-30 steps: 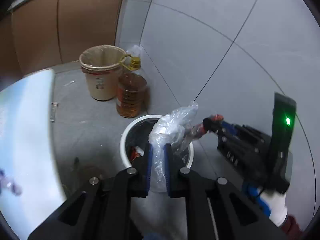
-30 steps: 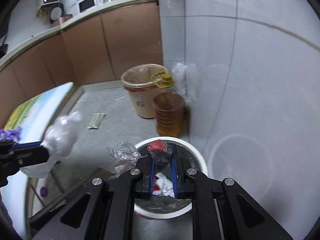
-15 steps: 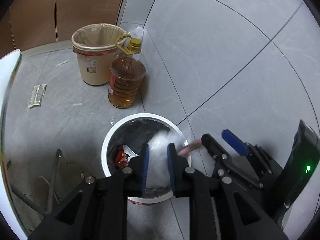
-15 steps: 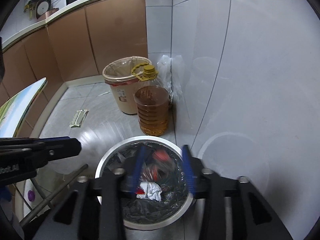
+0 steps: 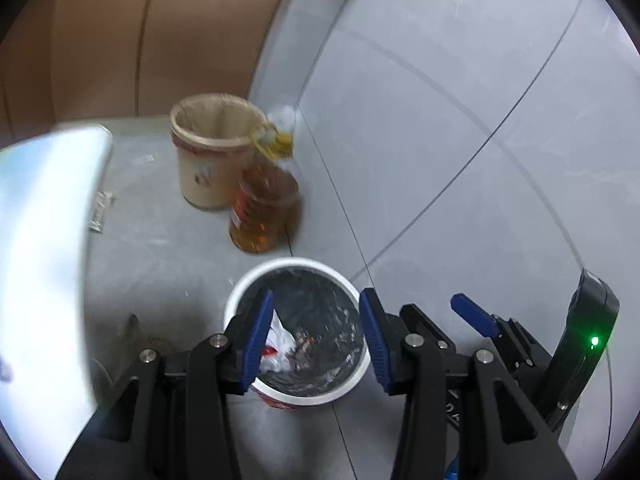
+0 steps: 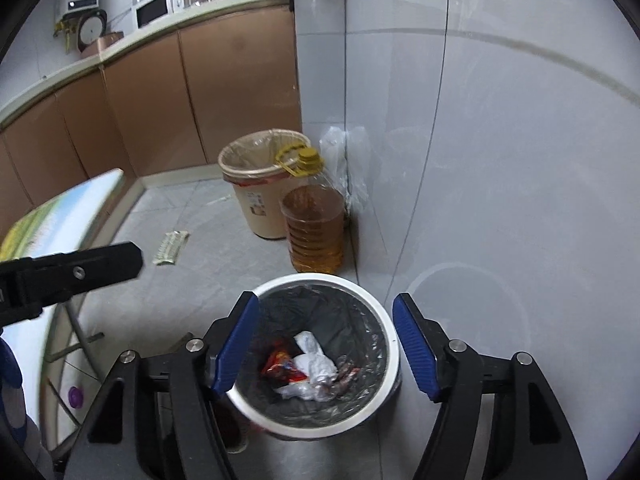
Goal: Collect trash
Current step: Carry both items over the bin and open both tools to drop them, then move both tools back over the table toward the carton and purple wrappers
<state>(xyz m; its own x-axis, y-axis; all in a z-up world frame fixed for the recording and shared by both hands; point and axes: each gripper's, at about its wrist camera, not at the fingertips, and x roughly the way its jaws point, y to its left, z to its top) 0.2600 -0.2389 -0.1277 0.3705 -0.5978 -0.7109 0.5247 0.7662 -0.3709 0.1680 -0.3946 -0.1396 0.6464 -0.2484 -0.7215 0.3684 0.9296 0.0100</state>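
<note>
Both tools now stand spread wide and carry nothing: a second ago the left tool pinched a clear plastic bag and the right tool a red wrapper, and both pieces have since dropped into the bin beneath them. Half a second ago the left tool still closed on the bag over the rim; now its blue pads are apart and the bin shows between them. The trash lies at the bottom of the black liner: one red wrapper, and white crumpled pieces beside it, at least two, though the heap is too tangled to count surely. In the left view the right tool shows at the right, also released. Counted on the floor: two bins, the white-rimmed one under the tools and one beige bin near the corner; one oil jug just beside the beige bin; one small flat strip well apart to the left. One desk edge shows at left.
</note>
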